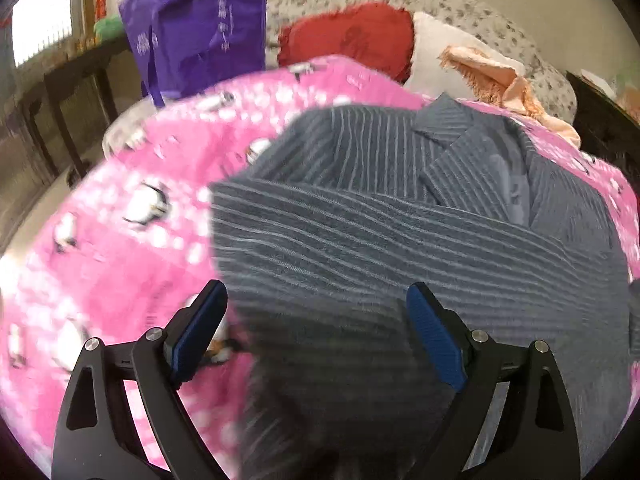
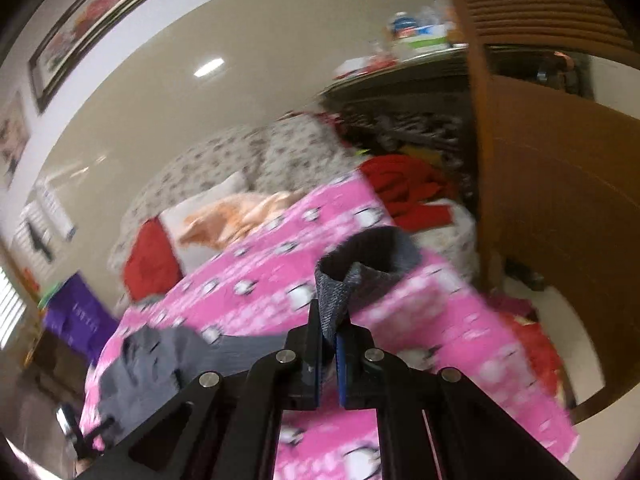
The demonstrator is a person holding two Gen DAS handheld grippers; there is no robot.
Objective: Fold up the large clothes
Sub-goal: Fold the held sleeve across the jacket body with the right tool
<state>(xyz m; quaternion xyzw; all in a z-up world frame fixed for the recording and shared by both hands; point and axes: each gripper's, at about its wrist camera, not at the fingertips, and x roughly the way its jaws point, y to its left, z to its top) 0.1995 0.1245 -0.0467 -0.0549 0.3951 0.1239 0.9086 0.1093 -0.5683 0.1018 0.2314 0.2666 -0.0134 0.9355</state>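
Note:
A grey striped collared shirt [image 1: 400,232] lies spread on a pink penguin-print blanket [image 1: 140,208], with one part folded across its body. My left gripper [image 1: 316,292] hovers just above the shirt's near part, open, its blue pads [image 1: 200,328] wide apart and pressing on nothing. In the right wrist view my right gripper [image 2: 330,332] is shut on the shirt's sleeve, and the open cuff [image 2: 368,256] sticks up past the fingertips, lifted off the blanket [image 2: 420,320]. The rest of the shirt [image 2: 160,356] lies low on the left.
A purple bag [image 1: 192,28], a red pillow [image 1: 348,36] and a peach towel [image 1: 500,80] sit at the bed's far end. A wooden door [image 2: 560,200] stands close on the right, with red clothes [image 2: 408,188] by the bed's corner. A dark table [image 1: 72,76] stands left.

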